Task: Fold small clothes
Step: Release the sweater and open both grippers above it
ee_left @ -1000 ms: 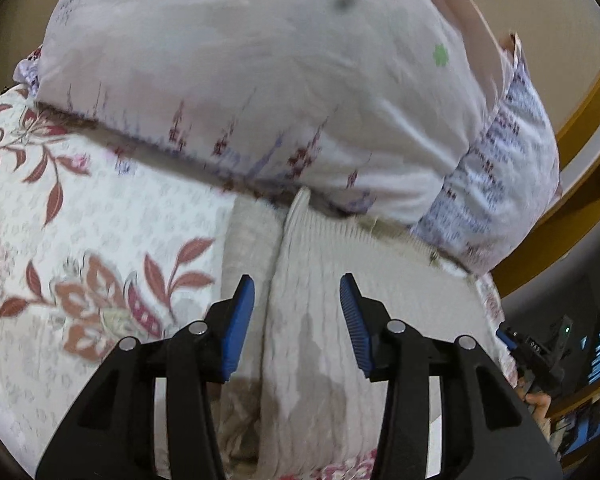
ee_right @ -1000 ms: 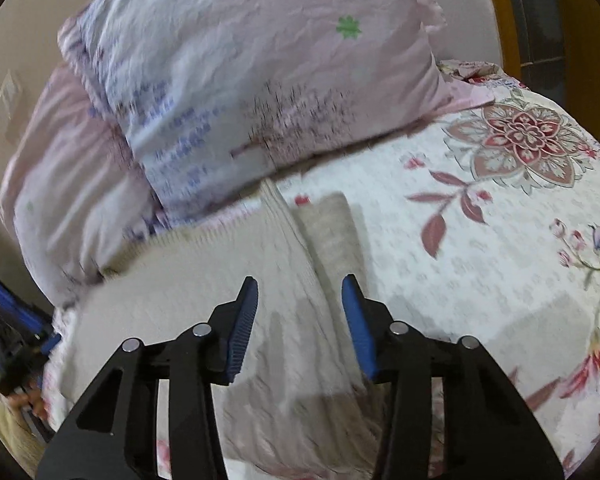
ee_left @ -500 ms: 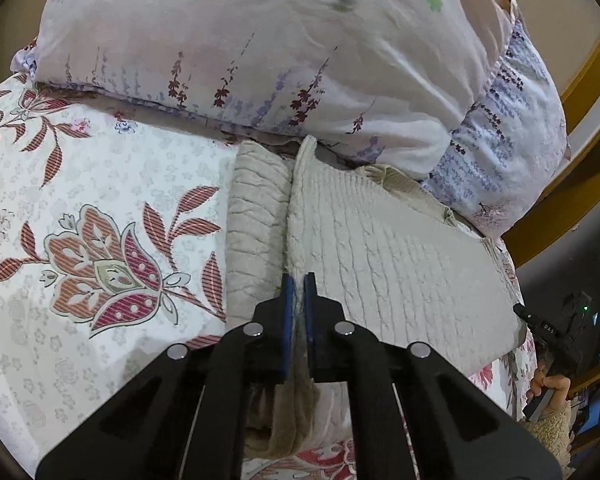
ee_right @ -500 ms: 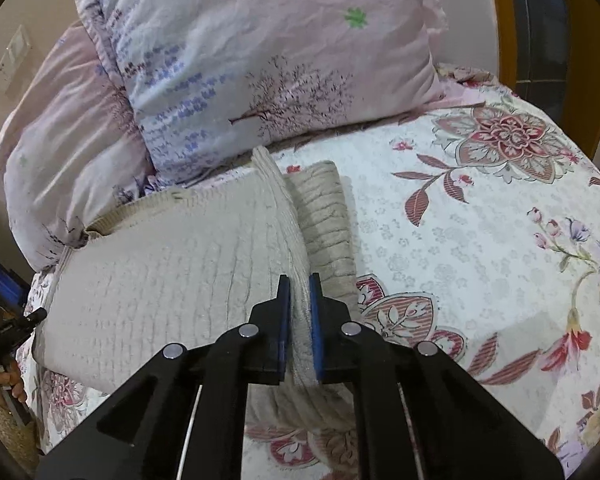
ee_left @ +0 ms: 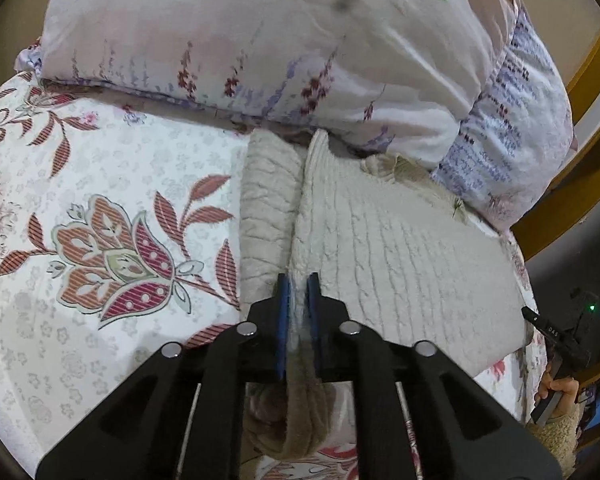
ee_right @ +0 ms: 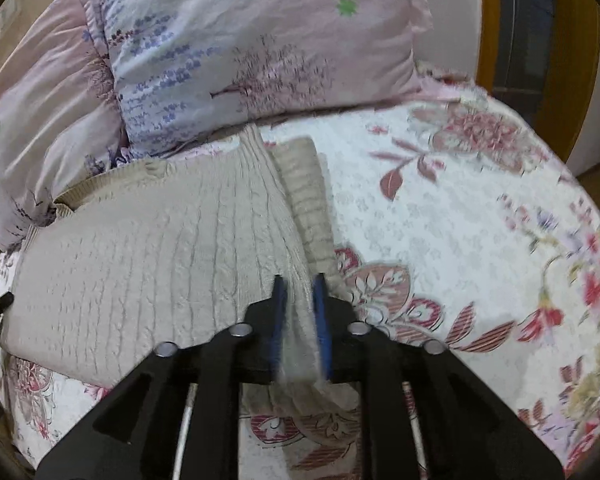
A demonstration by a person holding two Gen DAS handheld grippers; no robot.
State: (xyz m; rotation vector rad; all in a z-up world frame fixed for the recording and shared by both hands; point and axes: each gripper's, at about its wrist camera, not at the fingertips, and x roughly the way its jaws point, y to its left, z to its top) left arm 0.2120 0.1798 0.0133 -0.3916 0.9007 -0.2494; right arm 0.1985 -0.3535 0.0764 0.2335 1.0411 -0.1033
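Note:
A beige cable-knit sweater (ee_left: 400, 248) lies on the floral bedspread, its far end against the pillows. It also shows in the right wrist view (ee_right: 152, 256). A sleeve (ee_left: 264, 208) lies alongside its body, also visible in the right wrist view (ee_right: 308, 192). My left gripper (ee_left: 298, 292) is shut on a raised fold of the sweater's edge. My right gripper (ee_right: 298, 292) is shut on a raised fold of the sweater's other side edge. The knit bunches between each pair of blue pads and hangs below them.
Two pinkish floral pillows (ee_left: 260, 40) (ee_right: 252, 40) stand at the far side. The floral bedspread (ee_left: 100, 240) (ee_right: 460, 220) spreads around the sweater. A wooden frame (ee_right: 488, 20) stands at the far right. The other gripper and a hand (ee_left: 556, 360) show at the right edge.
Both grippers closed from open onto folds of the sweater's edges a second ago. Since half a second ago they have lifted the pinched knit slightly; the right wrist view is blurred with motion.

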